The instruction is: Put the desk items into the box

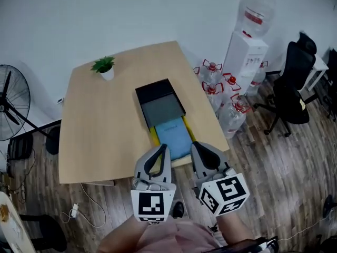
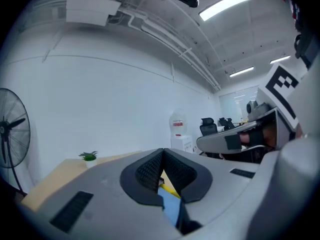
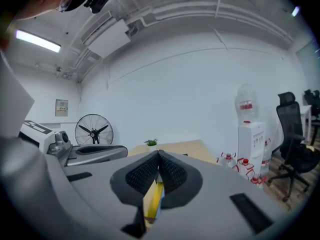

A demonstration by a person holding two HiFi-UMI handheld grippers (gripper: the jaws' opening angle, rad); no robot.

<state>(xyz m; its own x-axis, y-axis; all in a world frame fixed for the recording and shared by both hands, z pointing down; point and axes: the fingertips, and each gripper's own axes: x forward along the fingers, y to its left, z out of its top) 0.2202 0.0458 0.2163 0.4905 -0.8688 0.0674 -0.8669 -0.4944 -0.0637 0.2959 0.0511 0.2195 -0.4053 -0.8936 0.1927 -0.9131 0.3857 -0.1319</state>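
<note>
Left gripper (image 1: 161, 152) and right gripper (image 1: 197, 149), jaws pressed together on nothing, hover at the table's (image 1: 95, 136) near edge, above a blue book (image 1: 172, 137) and yellow folder (image 1: 153, 136) lying just outside the black box (image 1: 159, 103); a pick-up, probably next, calls for parting the jaws first.

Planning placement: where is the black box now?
Head view: the black box sits mid-table, right of the potted plant, a blue item at its near end.

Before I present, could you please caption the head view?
Left tongs and right tongs, both shut, at desk with black box.
</note>
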